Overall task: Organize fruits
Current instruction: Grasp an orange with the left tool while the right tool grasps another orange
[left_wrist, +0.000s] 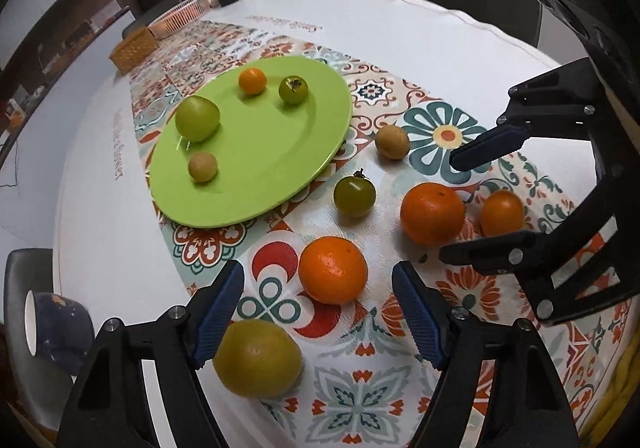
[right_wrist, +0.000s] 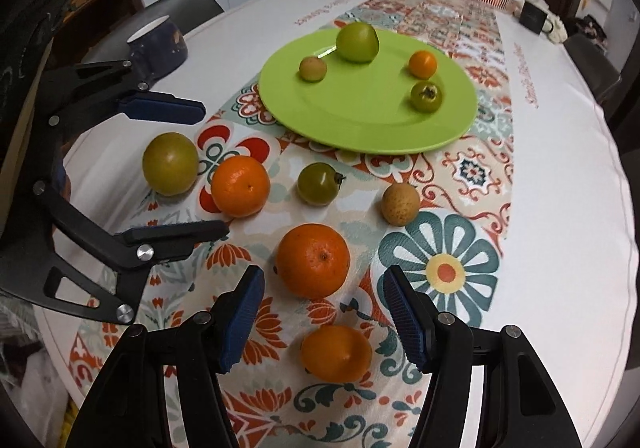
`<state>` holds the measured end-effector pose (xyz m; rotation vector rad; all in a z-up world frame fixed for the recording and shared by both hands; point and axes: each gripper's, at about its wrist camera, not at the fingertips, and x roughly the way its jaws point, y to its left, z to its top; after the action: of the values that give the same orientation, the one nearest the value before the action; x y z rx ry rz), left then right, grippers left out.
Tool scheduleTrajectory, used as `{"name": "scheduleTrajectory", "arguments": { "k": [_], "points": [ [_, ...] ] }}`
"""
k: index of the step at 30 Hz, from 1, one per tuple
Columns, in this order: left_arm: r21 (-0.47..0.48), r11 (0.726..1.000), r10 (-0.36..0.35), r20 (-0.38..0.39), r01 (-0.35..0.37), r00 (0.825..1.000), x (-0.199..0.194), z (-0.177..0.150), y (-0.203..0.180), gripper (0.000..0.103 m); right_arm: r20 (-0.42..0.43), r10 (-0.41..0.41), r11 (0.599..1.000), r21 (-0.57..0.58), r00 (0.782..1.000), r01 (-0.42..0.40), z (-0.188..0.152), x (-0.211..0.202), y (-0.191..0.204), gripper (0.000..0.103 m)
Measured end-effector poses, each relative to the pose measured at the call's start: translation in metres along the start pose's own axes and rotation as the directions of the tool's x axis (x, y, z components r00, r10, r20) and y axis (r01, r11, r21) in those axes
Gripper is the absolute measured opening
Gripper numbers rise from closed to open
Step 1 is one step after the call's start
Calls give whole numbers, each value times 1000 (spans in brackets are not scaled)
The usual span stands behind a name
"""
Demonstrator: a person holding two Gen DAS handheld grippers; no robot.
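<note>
Jaws of the left gripper (left_wrist: 318,314) stand apart with nothing clamped, angled down over the patterned runner (left_wrist: 360,388); a mid-sized orange (left_wrist: 333,269) lies on the cloth just ahead of the gap between its blue pads, and a large yellow-green citrus (left_wrist: 258,358) sits beside the left pad without clearly touching it. The right gripper (right_wrist: 324,318) is likewise parted and empty, tilted down with a big orange (right_wrist: 313,261) just beyond its tips and a small orange (right_wrist: 337,353) lying low between its fingers, below the pads. Farther out on the runner rest a green tomato (right_wrist: 319,184) and a tan round fruit (right_wrist: 400,204), both loose. The green plate (right_wrist: 360,128) beyond them already carries four fruits: a green apple-like one (right_wrist: 357,42), a tan one, a little orange and a green tomato. By the look of it, this is the approach step of a two-handed pick, with six fruits left to move. Next, each gripper would need to sink until its pads straddle one fruit at mid-height, then close gently, since round fruit may roll aside.
</note>
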<state>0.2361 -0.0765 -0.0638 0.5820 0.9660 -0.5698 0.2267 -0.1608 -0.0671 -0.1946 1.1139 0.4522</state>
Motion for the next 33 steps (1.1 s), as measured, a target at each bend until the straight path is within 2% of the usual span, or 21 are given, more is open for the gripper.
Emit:
{"name": "scheduleTrajectory", "arguments": {
  "k": [2, 8, 13, 16, 19, 33],
  "points": [
    [-4, 1000, -1, -8, 1, 1000, 6, 2, 1, 66, -7, 4, 1000, 2, 1000, -4, 0, 5, 0, 63],
    [-18, 1000, -22, -28, 21, 999, 18, 7, 0, 61, -7, 23, 999, 26, 1000, -23, 4, 11, -5, 57],
    [-36, 999, -42, -44, 40, 998, 25, 8, -1, 56, -12, 54, 998, 30, 998, -54, 6, 15, -6, 48],
    [-46, 998, -50, -47, 48, 998, 27, 9, -2, 48, -13, 70, 997, 32, 997, -70, 6, 16, -5, 43],
    [-56, 997, -49, -43, 46, 998, 27, 8, -2, 40, -7, 70, 997, 38, 998, -69, 6, 17, -5, 43],
    [-120, 991, -62, -1, 62, 998, 11, 5, -3, 39, 26, 61, 996, 66, 998, -62, 2, 6, -6, 42]
  ]
}}
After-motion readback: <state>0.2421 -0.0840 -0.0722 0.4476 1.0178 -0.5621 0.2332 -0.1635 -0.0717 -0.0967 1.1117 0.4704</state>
